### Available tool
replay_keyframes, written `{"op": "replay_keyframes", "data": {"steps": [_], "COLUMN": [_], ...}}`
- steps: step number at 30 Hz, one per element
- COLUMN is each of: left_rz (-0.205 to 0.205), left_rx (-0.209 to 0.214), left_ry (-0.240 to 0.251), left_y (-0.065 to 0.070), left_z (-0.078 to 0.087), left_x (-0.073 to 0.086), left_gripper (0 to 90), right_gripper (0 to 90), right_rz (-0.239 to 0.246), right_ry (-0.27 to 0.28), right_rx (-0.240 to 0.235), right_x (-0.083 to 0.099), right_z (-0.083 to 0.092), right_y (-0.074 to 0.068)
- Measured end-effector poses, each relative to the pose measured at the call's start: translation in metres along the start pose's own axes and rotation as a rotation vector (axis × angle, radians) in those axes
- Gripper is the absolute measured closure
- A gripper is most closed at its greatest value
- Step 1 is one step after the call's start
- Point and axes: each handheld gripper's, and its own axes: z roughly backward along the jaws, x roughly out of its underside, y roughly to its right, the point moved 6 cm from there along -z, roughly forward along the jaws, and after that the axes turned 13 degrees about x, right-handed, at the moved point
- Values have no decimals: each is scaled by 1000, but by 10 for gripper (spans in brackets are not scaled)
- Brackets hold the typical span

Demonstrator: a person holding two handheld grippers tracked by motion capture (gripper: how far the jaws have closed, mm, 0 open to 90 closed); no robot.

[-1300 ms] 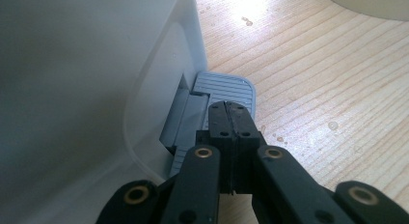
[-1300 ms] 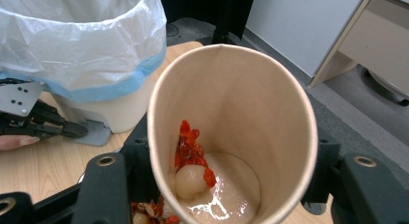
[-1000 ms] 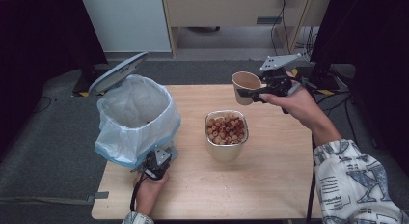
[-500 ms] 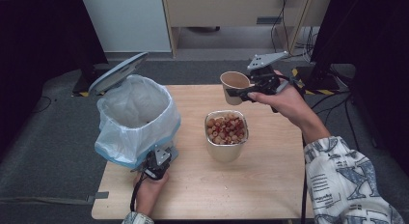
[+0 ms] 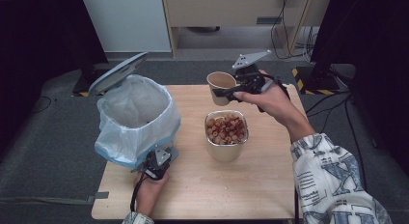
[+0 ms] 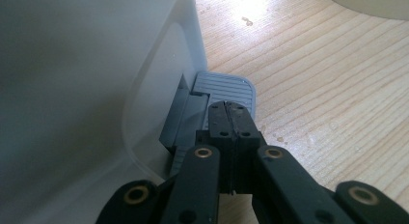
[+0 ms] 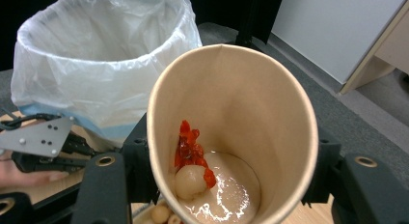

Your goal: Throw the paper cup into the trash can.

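- The bin (image 5: 132,120), lid up and bag-lined, stands on the table (image 5: 251,185) at left.
- The bowl (image 5: 226,137) sits mid-table.
- The right gripper (image 5: 230,92) clamps a paper cup (image 5: 220,85), held above the table beyond the bowl.
- The left gripper (image 6: 230,113), jaws closed on nothing, rests on the bin's pedal (image 6: 224,86).

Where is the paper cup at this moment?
In the high view, the paper cup is held in the air by the right gripper, above the far side of the table, just beyond the metal container of food and right of the bin.
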Motion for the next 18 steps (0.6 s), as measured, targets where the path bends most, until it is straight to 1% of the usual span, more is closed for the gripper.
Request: {"op": "replay_keyframes", "data": {"steps": [9,16,18], "left_rz": [-1,-2,-1], "left_rx": [-2,-3,-2], "left_ry": [1,0,1], "left_y": [0,0,0], "left_z": [0,0,0], "left_x": [0,0,0], "left_gripper": [890,890,890], "right_gripper": [393,393,393], "right_rz": [-5,-12,-6], "right_ry": [3,4,3], "right_rx": [-14,-29,-33], "right_x": [-13,-23,-27], "right_z": [-12,-22,-25], "right_y": [-10,-21,-24]}}
